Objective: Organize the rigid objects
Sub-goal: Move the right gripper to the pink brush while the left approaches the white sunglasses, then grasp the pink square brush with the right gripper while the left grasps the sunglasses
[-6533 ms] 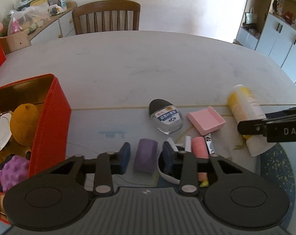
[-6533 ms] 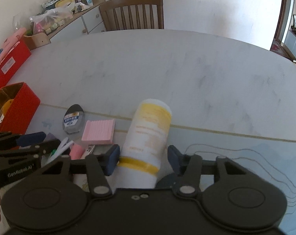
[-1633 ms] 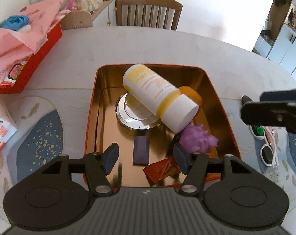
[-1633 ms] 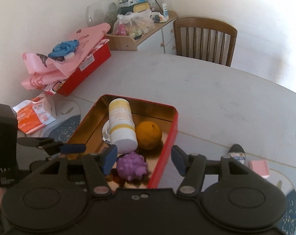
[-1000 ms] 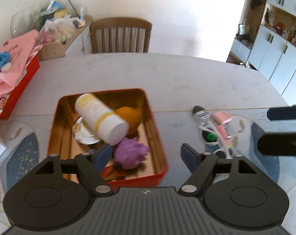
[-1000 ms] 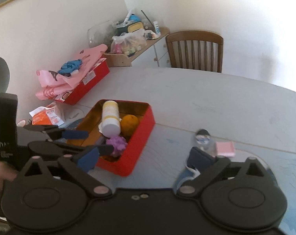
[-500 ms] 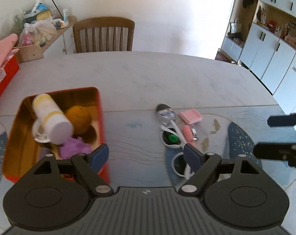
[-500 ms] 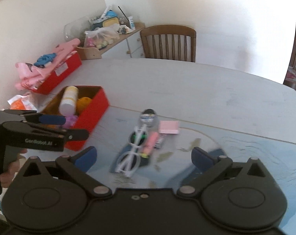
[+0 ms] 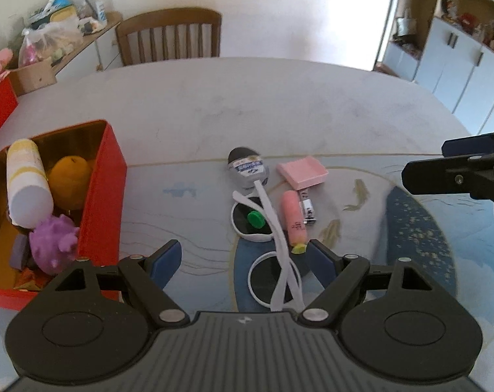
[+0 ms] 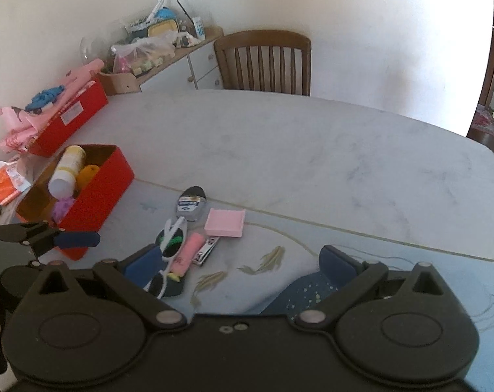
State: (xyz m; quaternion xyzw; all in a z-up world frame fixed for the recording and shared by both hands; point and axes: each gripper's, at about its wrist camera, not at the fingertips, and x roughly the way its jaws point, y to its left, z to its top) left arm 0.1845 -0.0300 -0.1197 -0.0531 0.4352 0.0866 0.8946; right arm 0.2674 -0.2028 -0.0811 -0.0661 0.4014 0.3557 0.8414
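Both wrist views look steeply down and forward across the table (image 9: 279,104) toward the wooden chair (image 9: 168,36) at its far edge. The left view sits nearer, over the white sunglasses (image 9: 273,228); the right looks from farther right. Both share the red tin (image 10: 93,189) and pink box (image 10: 225,222).

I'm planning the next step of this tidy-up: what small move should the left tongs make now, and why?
Probably lower the left tongs onto the white sunglasses. They stand open and empty right above them, and the sunglasses lie loose on the table with the pink tube and pink box, while the red tin already holds other things.
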